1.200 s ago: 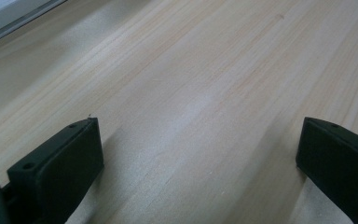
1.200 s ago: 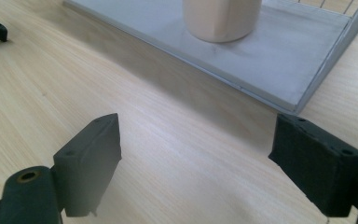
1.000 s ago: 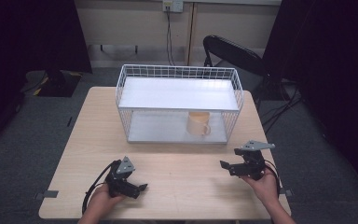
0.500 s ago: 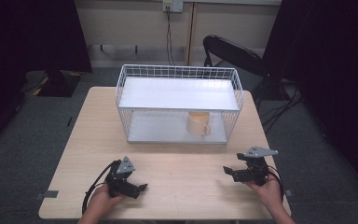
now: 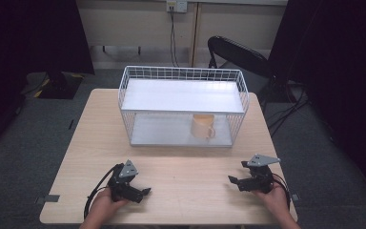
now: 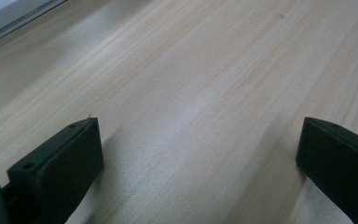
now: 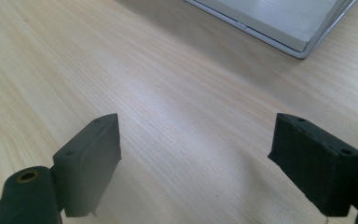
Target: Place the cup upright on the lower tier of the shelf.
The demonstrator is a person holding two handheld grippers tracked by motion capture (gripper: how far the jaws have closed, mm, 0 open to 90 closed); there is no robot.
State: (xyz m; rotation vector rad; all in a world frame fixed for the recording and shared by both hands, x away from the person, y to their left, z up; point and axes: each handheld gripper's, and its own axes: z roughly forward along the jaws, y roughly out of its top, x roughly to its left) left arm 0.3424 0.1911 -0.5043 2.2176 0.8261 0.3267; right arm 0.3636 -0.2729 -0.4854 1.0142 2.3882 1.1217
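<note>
A pale orange mug [image 5: 203,126] stands on the lower shelf of a white wire rack [image 5: 183,95] at the back of the wooden table [image 5: 186,186]. My left gripper [image 5: 144,192] rests near the front left edge, held in a hand, its jaws pointing right. In the left gripper view it [image 6: 198,135] is open over bare wood. My right gripper [image 5: 232,181] sits at the front right, jaws pointing left. The right gripper view shows it [image 7: 196,135] open with only tabletop between the fingers.
The rack's lower shelf corner [image 7: 279,23] lies ahead of the right gripper, and its edge [image 6: 9,18] is at the far left of the left gripper view. A black chair [image 5: 238,55] stands behind the table. Bare wood separates the two grippers.
My right gripper has drawn back toward the table's front edge and slightly lower. The left gripper has stayed put.
</note>
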